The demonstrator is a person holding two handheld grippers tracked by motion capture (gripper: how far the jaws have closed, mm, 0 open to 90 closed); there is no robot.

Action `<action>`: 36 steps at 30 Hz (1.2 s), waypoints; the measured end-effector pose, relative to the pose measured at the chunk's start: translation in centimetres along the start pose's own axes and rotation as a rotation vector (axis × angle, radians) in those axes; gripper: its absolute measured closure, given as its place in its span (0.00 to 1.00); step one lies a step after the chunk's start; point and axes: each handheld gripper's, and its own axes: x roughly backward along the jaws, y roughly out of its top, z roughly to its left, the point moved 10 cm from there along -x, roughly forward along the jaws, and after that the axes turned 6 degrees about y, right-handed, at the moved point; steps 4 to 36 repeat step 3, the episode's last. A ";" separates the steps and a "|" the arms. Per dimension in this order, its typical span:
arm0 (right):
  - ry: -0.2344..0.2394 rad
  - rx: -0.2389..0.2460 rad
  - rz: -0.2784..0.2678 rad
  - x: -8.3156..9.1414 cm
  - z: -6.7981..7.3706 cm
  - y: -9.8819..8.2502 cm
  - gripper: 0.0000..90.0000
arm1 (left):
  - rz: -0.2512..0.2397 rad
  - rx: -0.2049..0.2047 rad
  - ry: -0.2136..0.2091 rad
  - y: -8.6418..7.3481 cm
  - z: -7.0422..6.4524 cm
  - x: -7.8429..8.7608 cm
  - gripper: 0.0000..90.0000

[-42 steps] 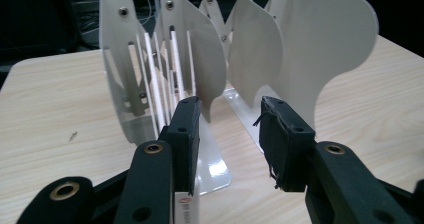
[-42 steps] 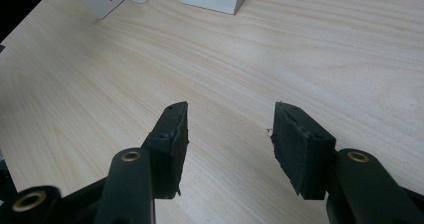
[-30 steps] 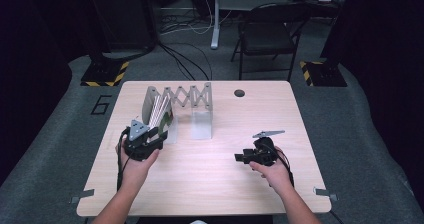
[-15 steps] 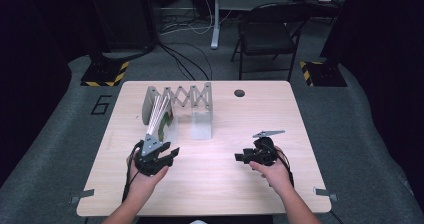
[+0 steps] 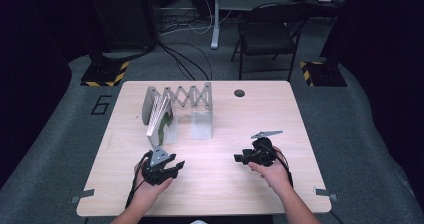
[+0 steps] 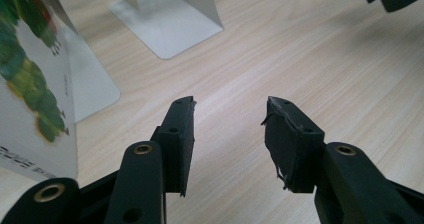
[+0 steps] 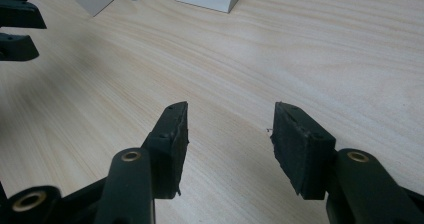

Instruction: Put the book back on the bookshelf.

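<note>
The picture book (image 6: 30, 99) is cut off by the left gripper view's edge, its lettering unreadable.

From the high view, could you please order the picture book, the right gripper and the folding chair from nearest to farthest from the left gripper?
1. picture book: just beyond the left gripper, in the rack.
2. right gripper: across the table, to its right.
3. folding chair: on the floor past the table's far edge.

Wooden table (image 5: 300, 114), accordion book rack (image 5: 189, 95), picture book (image 5: 161, 120)
</note>
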 end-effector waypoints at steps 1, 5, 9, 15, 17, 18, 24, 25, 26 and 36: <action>-0.003 -0.004 0.002 -0.1 0.0 0.0 0.54 | 0.004 -0.002 -0.003 -0.1 -0.1 -0.1 0.61; -0.007 0.009 0.006 -0.2 0.0 -0.1 0.54 | 0.003 -0.002 -0.007 -0.3 -0.3 -0.3 0.60; -0.007 0.009 0.006 -0.2 0.0 -0.1 0.54 | 0.003 -0.002 -0.007 -0.3 -0.3 -0.3 0.60; -0.007 0.009 0.006 -0.2 0.0 -0.1 0.54 | 0.003 -0.002 -0.007 -0.3 -0.3 -0.3 0.60; -0.007 0.009 0.006 -0.2 0.0 -0.1 0.54 | 0.003 -0.002 -0.007 -0.3 -0.3 -0.3 0.60; -0.007 0.009 0.006 -0.2 0.0 -0.1 0.54 | 0.003 -0.002 -0.007 -0.3 -0.3 -0.3 0.60; -0.007 0.009 0.006 -0.2 0.0 -0.1 0.54 | 0.003 -0.002 -0.007 -0.3 -0.3 -0.3 0.60; -0.007 0.009 0.006 -0.2 0.0 -0.1 0.54 | 0.003 -0.002 -0.007 -0.3 -0.3 -0.3 0.60; -0.007 0.009 0.006 -0.2 0.0 -0.1 0.54 | 0.003 -0.002 -0.007 -0.3 -0.3 -0.3 0.60; -0.007 0.009 0.006 -0.2 0.0 -0.1 0.54 | 0.003 -0.002 -0.007 -0.3 -0.3 -0.3 0.60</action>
